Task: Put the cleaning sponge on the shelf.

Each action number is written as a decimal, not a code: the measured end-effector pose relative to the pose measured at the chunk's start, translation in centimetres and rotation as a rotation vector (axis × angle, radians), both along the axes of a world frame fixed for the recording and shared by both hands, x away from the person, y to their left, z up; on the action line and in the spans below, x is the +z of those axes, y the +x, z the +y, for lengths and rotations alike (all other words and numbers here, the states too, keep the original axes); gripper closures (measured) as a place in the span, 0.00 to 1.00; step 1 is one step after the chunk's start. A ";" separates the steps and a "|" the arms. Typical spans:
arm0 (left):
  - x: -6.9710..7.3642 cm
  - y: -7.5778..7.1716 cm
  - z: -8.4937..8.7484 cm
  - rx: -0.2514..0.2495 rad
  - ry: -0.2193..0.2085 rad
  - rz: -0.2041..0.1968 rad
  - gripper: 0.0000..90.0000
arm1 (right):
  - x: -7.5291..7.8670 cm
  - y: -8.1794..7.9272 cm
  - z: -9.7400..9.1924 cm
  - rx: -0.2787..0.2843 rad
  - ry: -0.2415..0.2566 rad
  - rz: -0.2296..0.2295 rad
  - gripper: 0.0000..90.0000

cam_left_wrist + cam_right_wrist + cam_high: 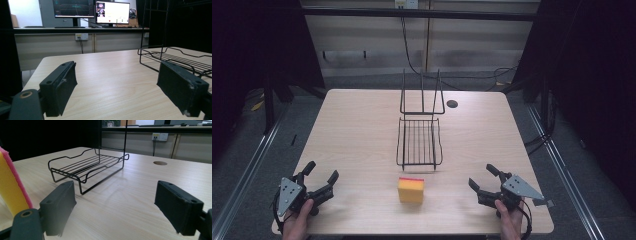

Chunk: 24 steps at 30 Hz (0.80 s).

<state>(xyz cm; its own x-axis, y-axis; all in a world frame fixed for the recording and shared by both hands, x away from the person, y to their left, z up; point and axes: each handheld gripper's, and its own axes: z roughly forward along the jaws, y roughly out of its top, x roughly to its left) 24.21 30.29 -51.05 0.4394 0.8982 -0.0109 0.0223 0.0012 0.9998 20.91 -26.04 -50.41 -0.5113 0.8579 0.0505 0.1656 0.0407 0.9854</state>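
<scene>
Sponge [411, 190] on table [352, 125], just in front of wire rack [419, 141], between my two grippers, apart from both. Stands on edge, yellow broad face toward me, pink strip on top; long axis roughly across rack's near rim. My guess: light, soft, squashes under pads, not slippery, not fragile. Best hold: across thin sides, low on yellow foam. My left gripper [318, 181] released, jaws wide, nothing between. My right gripper [484, 179] likewise spread, empty.
</scene>
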 end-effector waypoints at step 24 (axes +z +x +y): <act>0.0 0.1 0.0 -0.003 0.000 0.005 0.17 | 0.8 0.1 0.3 0.138 0.022 0.040 0.25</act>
<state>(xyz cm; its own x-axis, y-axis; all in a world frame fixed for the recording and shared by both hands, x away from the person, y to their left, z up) 24.27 30.30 -51.03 0.4417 0.8970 -0.0130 0.0277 0.0008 0.9996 21.01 -25.74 -49.57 -0.6212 0.7783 0.0910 0.1988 0.0442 0.9791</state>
